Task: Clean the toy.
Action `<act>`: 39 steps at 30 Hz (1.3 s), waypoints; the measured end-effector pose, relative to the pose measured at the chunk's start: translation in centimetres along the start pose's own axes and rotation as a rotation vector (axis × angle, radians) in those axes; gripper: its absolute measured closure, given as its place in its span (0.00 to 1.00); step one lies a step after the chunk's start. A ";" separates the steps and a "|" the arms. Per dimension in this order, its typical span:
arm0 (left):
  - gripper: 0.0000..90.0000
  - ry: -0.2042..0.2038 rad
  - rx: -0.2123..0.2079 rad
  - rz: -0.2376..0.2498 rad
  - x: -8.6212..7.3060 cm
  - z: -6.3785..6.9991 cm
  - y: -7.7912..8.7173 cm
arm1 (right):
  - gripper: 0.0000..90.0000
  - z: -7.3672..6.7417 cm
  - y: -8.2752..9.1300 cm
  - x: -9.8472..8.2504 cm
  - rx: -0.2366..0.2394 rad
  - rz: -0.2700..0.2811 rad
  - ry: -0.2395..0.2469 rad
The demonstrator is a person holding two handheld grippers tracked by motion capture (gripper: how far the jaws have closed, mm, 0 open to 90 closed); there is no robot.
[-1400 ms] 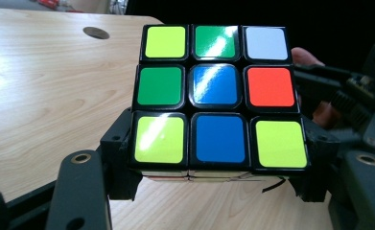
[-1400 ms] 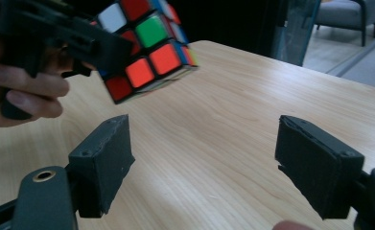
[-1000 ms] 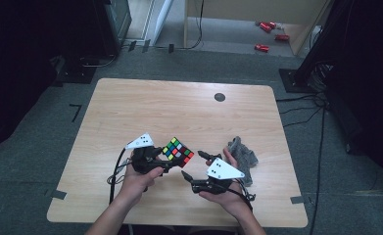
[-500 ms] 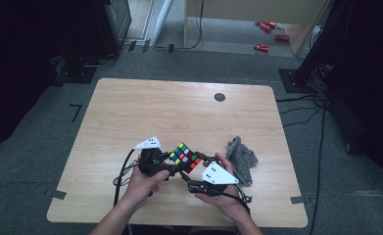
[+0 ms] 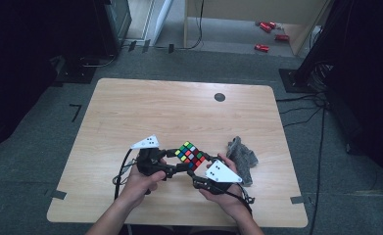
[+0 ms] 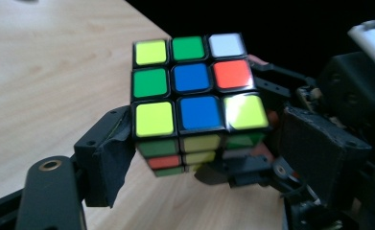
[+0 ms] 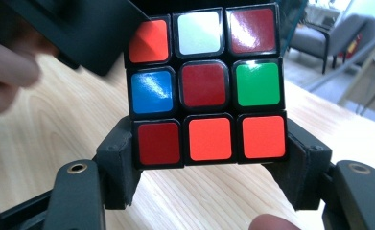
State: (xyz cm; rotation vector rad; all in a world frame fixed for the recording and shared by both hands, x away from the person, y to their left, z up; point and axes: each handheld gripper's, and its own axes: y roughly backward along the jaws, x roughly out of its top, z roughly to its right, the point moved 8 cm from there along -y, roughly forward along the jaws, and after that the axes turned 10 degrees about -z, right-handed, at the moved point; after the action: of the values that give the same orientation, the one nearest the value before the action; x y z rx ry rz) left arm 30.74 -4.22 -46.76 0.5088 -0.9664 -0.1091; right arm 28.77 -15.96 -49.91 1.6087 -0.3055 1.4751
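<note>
- Cube (image 5: 191, 155): scrambled puzzle cube, held above the near middle of the counter (image 5: 179, 107), between both grippers, clear of the wood.
- Left gripper (image 5: 172, 159): jaws narrowed onto the cube's lower layer; in the left gripper view one jaw presses the cube (image 6: 194, 96) at its lower left corner, the other closes in from the right.
- Right gripper (image 5: 199, 169): jaws clamped on the bottom row of the red-and-orange face, one at each side of the cube (image 7: 206, 88).
- Cloth (image 5: 242, 157): grey, crumpled, lying just right of the right hand, untouched.
- Dark round spot (image 5: 220, 97): far side of the counter, well apart from the work.
- Progress: every visible face shows mixed colours, so solving appears far from done. Both grips look set for a layer turn; many turns likely remain.
</note>
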 end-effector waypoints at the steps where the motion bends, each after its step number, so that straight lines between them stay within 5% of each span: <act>1: 0.24 -0.019 0.011 0.011 0.1 -0.1 0.3 | 0.39 0.4 0.1 -0.2 -0.003 -0.008 -0.015; 8: 0.19 -0.236 0.132 0.057 -0.1 -0.5 0.9 | 0.39 2.7 0.7 -0.6 -0.013 -0.039 -0.113; 11: 0.17 -0.292 0.221 0.051 -0.6 -1.1 0.5 | 0.39 3.4 1.2 -0.4 0.010 -0.033 -0.157; 14: 0.17 -0.340 0.291 0.039 -1.1 -1.7 0.1 | 0.39 3.2 1.4 -0.1 0.052 -0.035 -0.183; 17: 0.17 -0.383 0.309 0.032 -1.4 -1.7 -0.2 | 0.39 2.6 1.5 0.3 0.097 -0.038 -0.198; 22: 0.17 -0.537 0.392 -0.011 -2.2 -1.7 -1.1 | 0.39 1.9 1.5 0.8 0.142 -0.068 -0.251; 25: 0.16 -0.595 0.449 -0.031 -2.6 -1.8 -1.7 | 0.39 1.6 1.5 0.9 0.157 -0.076 -0.278; 29: 0.15 -0.629 0.472 -0.015 -2.6 -1.5 -2.1 | 0.38 1.0 1.3 0.9 0.176 -0.108 -0.301; 39: 0.15 -0.681 0.433 0.019 -2.9 -0.8 -2.5 | 0.38 -0.6 0.7 0.8 0.262 -0.155 -0.336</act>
State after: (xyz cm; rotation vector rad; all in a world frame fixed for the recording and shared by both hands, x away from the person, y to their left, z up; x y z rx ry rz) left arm 30.09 -5.19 -50.42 0.8897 -1.6769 -0.0542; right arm 28.10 -15.56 -48.96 2.0475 -0.1742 1.1609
